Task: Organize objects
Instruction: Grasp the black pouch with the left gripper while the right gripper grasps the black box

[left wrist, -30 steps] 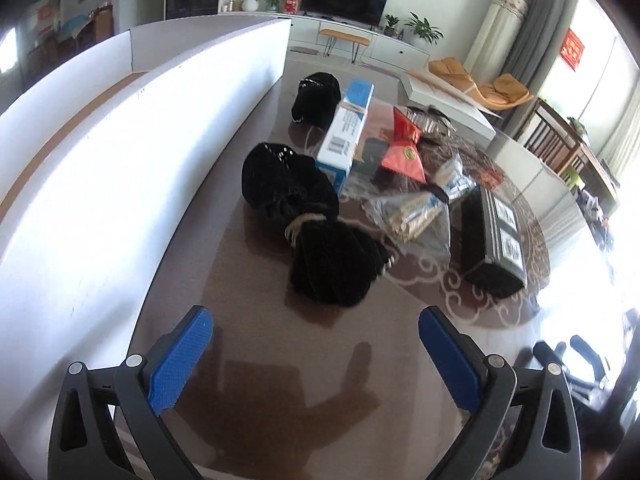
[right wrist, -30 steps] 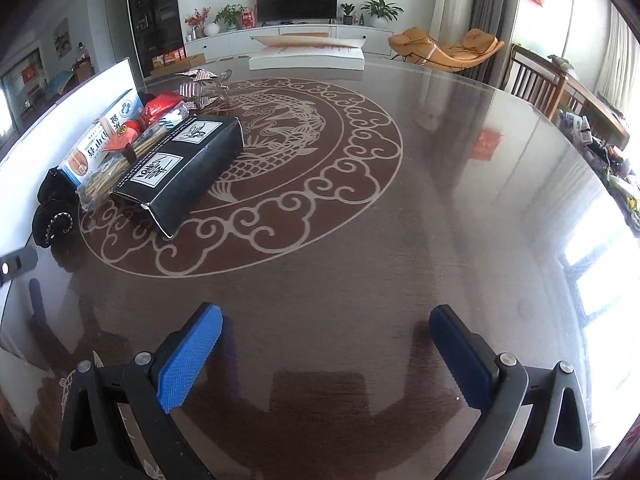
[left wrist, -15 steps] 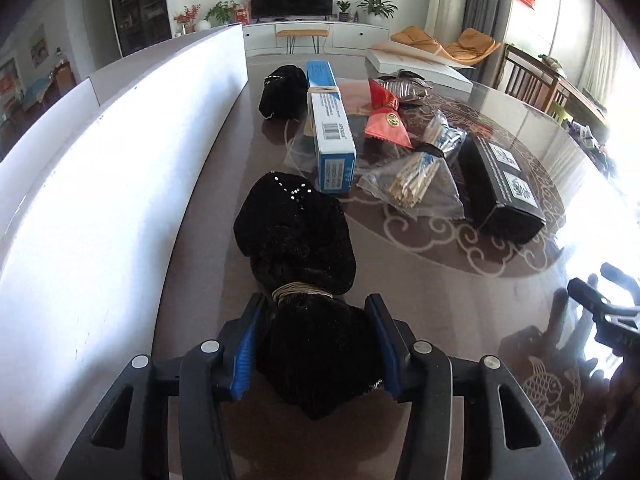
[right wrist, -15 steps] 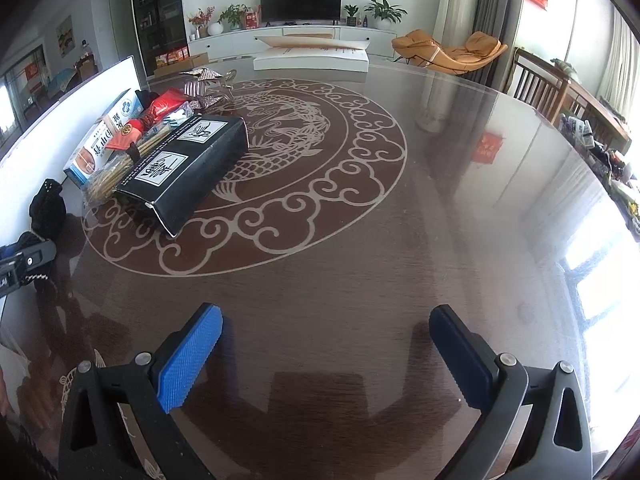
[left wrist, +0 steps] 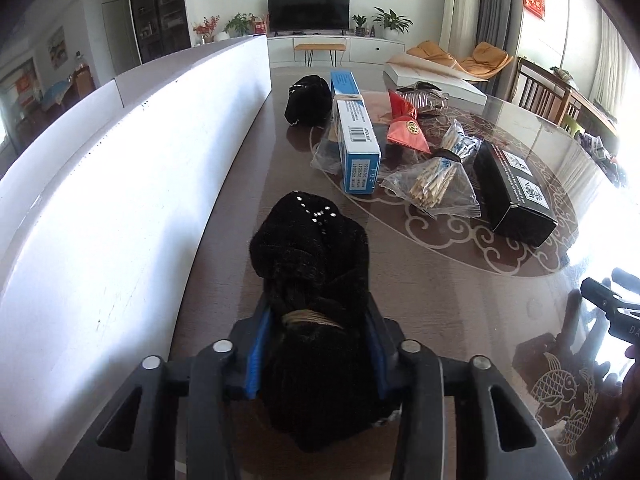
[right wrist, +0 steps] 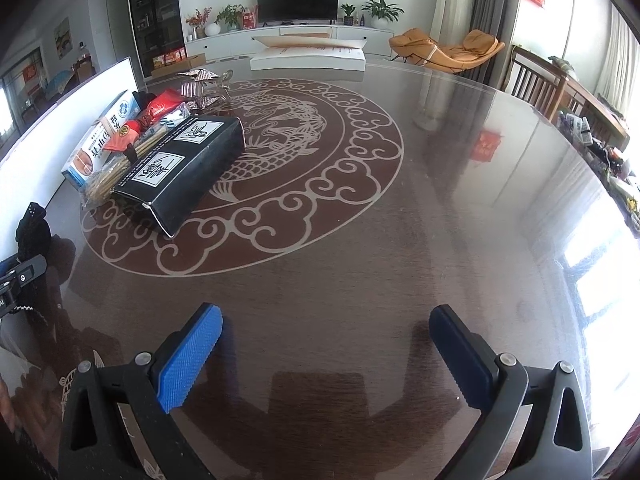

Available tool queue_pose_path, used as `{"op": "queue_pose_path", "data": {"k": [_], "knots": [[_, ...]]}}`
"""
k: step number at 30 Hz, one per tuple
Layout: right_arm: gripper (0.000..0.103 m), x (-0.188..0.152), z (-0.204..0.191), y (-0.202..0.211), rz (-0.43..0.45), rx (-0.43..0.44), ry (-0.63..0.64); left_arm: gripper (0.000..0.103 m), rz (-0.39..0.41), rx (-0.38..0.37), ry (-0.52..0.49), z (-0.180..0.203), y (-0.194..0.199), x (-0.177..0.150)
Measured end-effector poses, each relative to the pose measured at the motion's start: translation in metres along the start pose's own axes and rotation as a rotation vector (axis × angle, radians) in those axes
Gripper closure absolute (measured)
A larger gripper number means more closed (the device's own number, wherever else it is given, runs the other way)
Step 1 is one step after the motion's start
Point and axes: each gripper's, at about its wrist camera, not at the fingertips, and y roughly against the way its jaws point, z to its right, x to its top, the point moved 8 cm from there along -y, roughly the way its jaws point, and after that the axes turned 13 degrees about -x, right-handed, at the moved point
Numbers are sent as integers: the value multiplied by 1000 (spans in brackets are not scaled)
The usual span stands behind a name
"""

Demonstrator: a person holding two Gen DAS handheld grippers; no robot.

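Observation:
My left gripper (left wrist: 316, 320) is shut on a black fuzzy cloth bundle (left wrist: 312, 248) tied with a tan band, which rests on the brown table (left wrist: 420, 304) beside the white board (left wrist: 120, 184). The bundle also shows at the left edge of the right wrist view (right wrist: 34, 228). Beyond it lie a blue and white box (left wrist: 356, 144), a clear bag of sticks (left wrist: 434, 186), a red packet (left wrist: 406, 128), a black box (left wrist: 514, 190) and a second black bundle (left wrist: 306, 100). My right gripper (right wrist: 326, 344) is open and empty above bare table.
A long white board stands upright along the table's left side. A flat white box (right wrist: 308, 54) lies at the table's far end. Chairs (right wrist: 536, 84) stand at the right. The table (right wrist: 440, 220) carries a dragon pattern.
My left gripper moved forward onto the black bundle and shut on it near its tied band. The right gripper stayed nearly still and open.

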Motion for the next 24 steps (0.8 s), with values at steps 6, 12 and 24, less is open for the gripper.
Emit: {"op": "queue_pose_path", "data": {"k": [6, 12, 24], "knots": [[0, 72, -49, 16, -134, 278, -197, 68, 8, 5, -1, 0, 2, 0], [5, 115, -116, -23, -256, 107, 73, 68, 10, 0, 0, 0, 4, 0], [45, 90, -74, 30, -286, 310, 19, 71, 23, -152, 45, 19, 26, -8]]}}
